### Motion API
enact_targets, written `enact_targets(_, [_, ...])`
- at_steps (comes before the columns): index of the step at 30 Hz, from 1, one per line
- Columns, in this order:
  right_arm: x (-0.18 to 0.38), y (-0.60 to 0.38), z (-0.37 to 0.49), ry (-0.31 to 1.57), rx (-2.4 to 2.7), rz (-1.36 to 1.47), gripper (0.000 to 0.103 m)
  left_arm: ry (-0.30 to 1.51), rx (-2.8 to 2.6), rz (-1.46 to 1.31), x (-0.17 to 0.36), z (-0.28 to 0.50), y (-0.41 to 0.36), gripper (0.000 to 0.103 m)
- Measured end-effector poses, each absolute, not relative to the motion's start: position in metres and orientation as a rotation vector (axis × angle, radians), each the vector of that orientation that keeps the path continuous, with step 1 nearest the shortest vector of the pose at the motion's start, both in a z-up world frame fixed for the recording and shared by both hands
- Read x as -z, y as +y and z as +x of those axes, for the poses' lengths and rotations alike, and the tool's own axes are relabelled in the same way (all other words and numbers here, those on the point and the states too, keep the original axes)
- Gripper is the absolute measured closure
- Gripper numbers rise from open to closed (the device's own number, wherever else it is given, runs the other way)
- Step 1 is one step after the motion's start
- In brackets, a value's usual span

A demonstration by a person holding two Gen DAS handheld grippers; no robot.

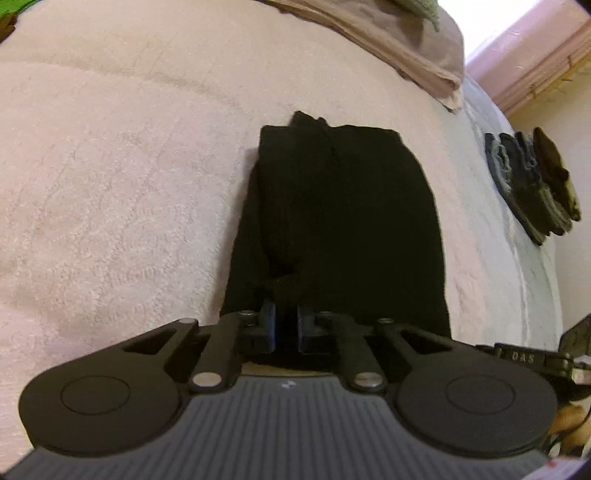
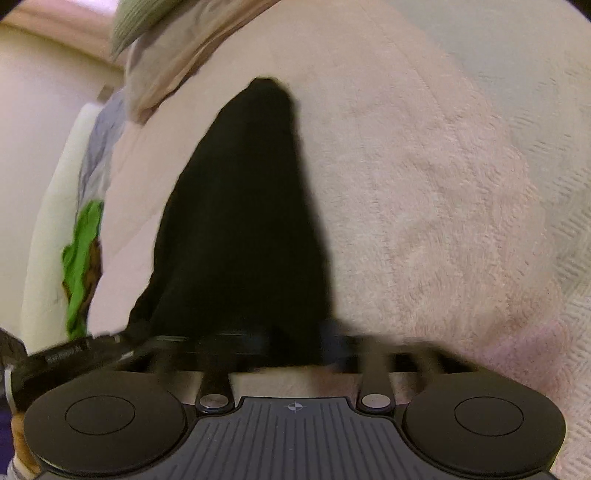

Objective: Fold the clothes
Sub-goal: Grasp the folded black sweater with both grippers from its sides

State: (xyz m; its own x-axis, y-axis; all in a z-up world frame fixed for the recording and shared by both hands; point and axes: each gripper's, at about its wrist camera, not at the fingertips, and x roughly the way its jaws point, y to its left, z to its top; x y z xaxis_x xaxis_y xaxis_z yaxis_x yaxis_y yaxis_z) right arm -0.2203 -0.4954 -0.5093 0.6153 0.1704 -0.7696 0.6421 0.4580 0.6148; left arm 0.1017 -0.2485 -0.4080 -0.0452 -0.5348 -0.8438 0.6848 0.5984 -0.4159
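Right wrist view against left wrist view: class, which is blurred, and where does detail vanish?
Right wrist view: motion blur smears the right gripper and the black garment edges. Left wrist view: sharper, left gripper crisp; black garment folds lost in darkness; window overexposed; fisheye bends the pink blanket.

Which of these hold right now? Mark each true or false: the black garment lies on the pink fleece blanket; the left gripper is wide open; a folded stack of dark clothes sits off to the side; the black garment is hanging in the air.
1. The black fabric garment lies on the pink fleece blanket. True.
2. The left gripper is wide open. False: its blue-padded jaws are pinched on the garment's near edge.
3. A folded stack of dark clothes sits off to the side. True.
4. The black garment is hanging in the air. False: it rests flat on the blanket.
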Motion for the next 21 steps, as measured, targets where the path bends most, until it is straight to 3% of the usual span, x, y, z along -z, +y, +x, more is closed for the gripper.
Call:
enact_targets(3, [0.494, -0.499, -0.227, 0.850, 0.320, 1.031, 0.095, 1.197, 1.072, -0.005, 0.400, 0.101, -0.224, 0.097])
enact_targets(7, [0.518, -0.496, -0.221, 0.909, 0.351, 1.037, 0.093, 1.272, 0.999, 0.086, 0.449, 0.101, -0.222, 0.094])
enact_targets(9, [0.521, -0.495, -0.215, 0.951, 0.362, 1.039, 0.085, 1.272, 0.999, 0.108, 0.446, 0.102, -0.226, 0.090])
enact_targets(10, [0.516, -0.497, -0.215, 0.960, 0.366, 1.042, 0.074, 1.253, 1.011, 0.138, 0.438, 0.103, -0.228, 0.088])
enact_targets(12, [0.499, -0.502, -0.213, 0.995, 0.399, 0.970, 0.062, 1.204, 1.027, 0.197, 0.419, 0.104, -0.228, 0.077])
enact_targets(17, [0.446, -0.521, -0.197, 0.901, 0.430, 0.722, 0.061, 1.082, 1.016, 0.207, 0.375, 0.129, -0.239, 0.078])
enact_targets(21, [0.449, -0.519, -0.159, 0.849, 0.351, 0.636, 0.062, 1.049, 1.084, 0.172, 0.382, 0.132, -0.285, 0.078])
